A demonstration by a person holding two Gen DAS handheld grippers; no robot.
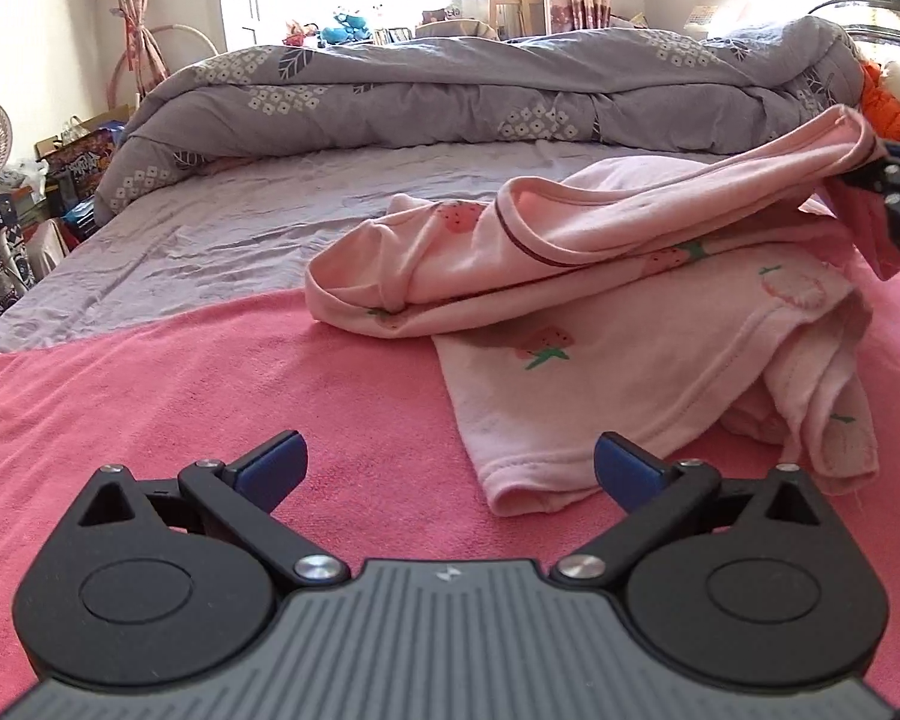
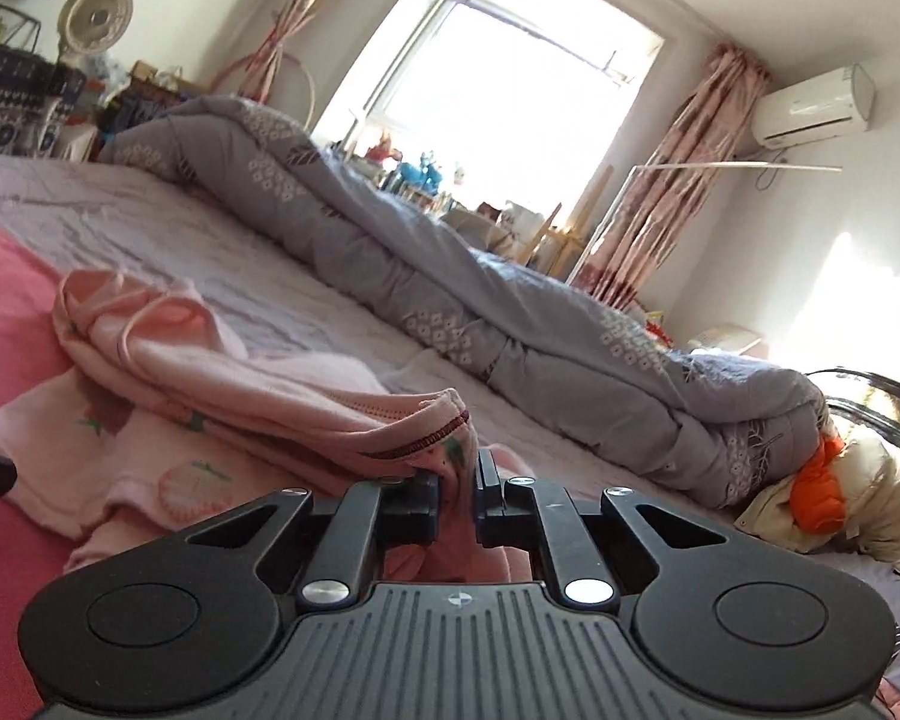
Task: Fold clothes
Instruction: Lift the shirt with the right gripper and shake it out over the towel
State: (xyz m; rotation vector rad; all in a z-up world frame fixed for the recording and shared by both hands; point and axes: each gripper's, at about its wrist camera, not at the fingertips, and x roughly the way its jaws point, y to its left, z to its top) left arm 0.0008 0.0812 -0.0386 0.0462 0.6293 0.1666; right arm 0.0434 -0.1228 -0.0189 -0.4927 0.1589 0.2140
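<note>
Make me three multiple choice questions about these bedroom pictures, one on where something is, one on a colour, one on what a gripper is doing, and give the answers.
1. Where does the rolled grey quilt lie?
A. along the bed's far side
B. on the floor
C. over the pink garment

2. What colour is the towel under the pink garment?
A. green
B. pink-red
C. white

3. How do the left gripper jaws stand?
A. shut on cloth
B. open, holding nothing
C. shut on the quilt

Answers: A, it runs behind the garment; B, its bare part shows; C is wrong, B: the blue pads stand apart.
</note>
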